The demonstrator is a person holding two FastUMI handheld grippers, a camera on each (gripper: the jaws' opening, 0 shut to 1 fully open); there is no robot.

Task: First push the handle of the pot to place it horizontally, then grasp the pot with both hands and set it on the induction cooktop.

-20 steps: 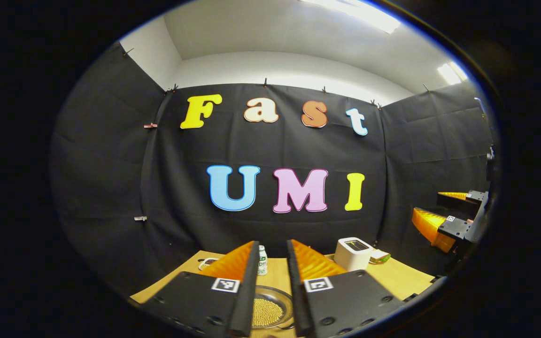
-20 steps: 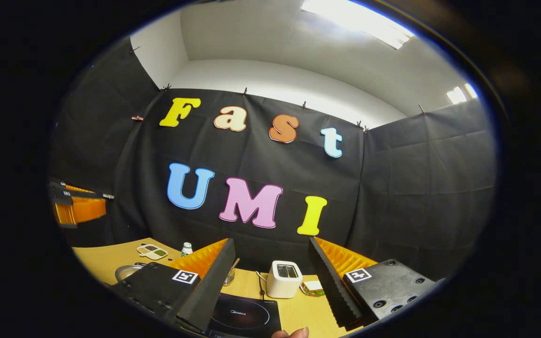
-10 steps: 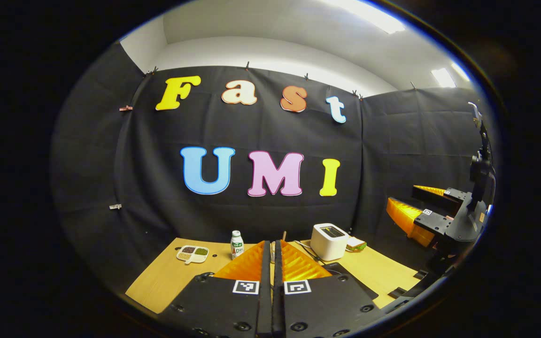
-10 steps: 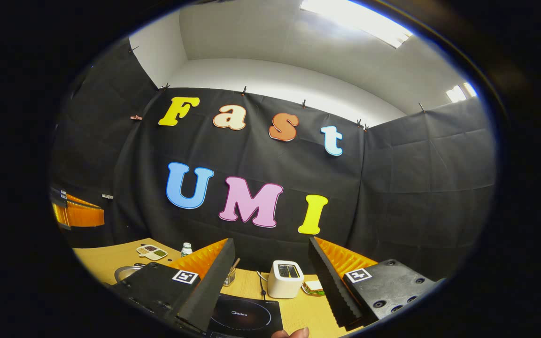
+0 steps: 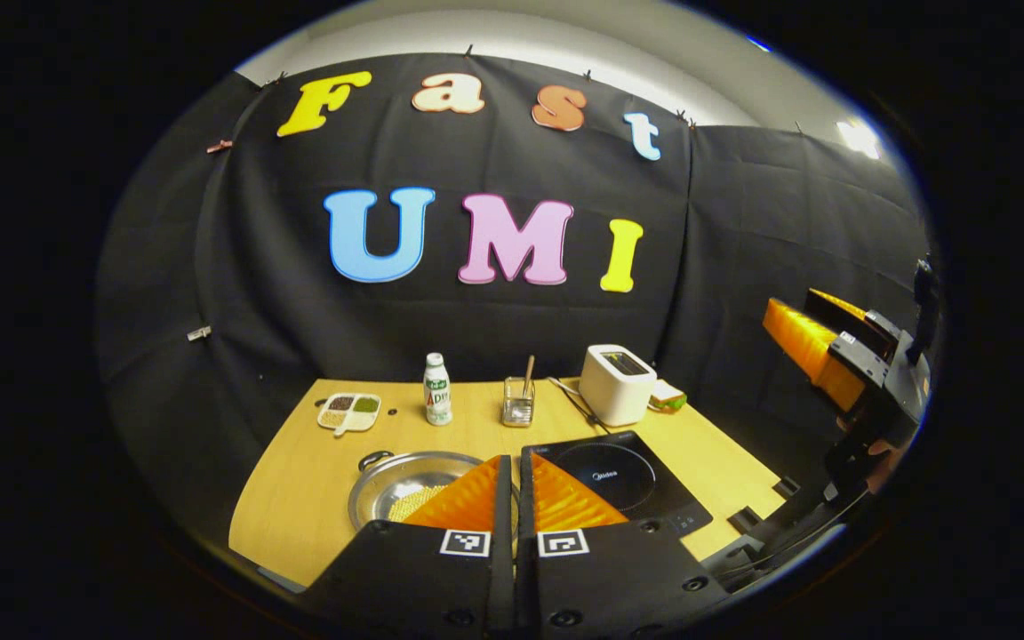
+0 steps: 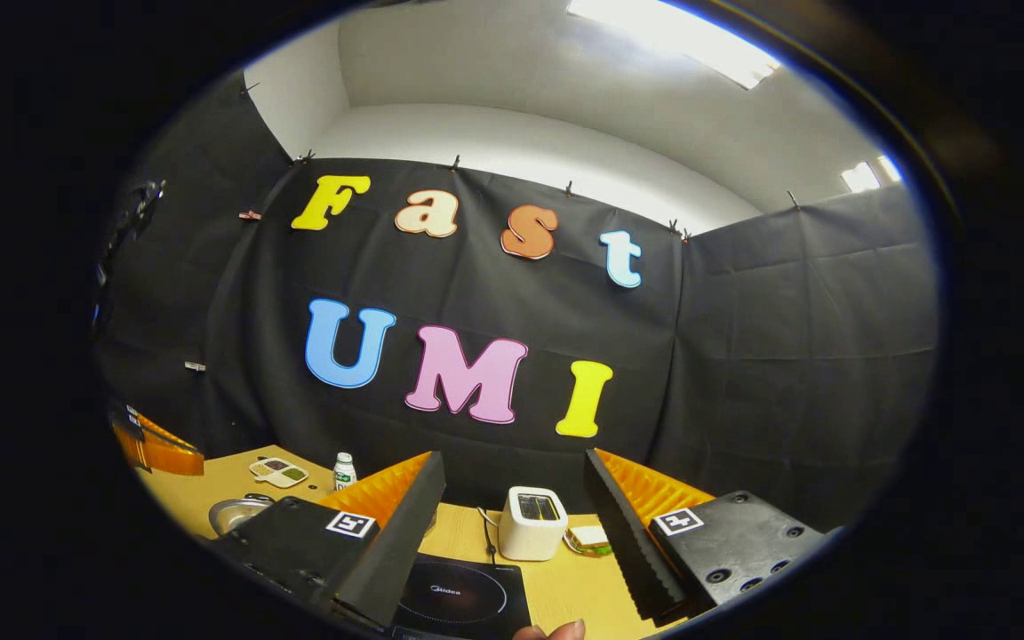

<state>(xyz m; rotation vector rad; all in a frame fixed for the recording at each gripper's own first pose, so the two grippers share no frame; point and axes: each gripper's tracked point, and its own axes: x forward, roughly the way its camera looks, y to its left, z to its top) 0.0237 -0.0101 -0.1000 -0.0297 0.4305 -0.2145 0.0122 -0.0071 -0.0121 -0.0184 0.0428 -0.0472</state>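
A shallow steel pot [image 5: 392, 487] with yellowish grains inside sits on the wooden table [image 5: 308, 480], left of the black induction cooktop [image 5: 619, 476]. A small looped handle [image 5: 376, 460] shows at its far left rim. My left gripper [image 5: 513, 462] hangs shut and empty above the pot's right edge. The right gripper [image 5: 788, 302] hovers open off the table's right side. In the right gripper view my right gripper [image 6: 512, 462] stands open with nothing between its fingers, above the cooktop [image 6: 463, 600]; the pot [image 6: 241, 514] lies left and the left gripper [image 6: 183, 460] hangs beyond it.
At the back of the table stand a white toaster [image 5: 617, 384], a sandwich [image 5: 668, 397], a glass with a stick [image 5: 519, 404], a small bottle [image 5: 436, 391] and a divided dish [image 5: 349, 412]. A thumb [image 6: 556, 631] shows at the bottom edge.
My left gripper went from open to shut, then drew back and tipped down, so more of the table shows. The right gripper barely moved.
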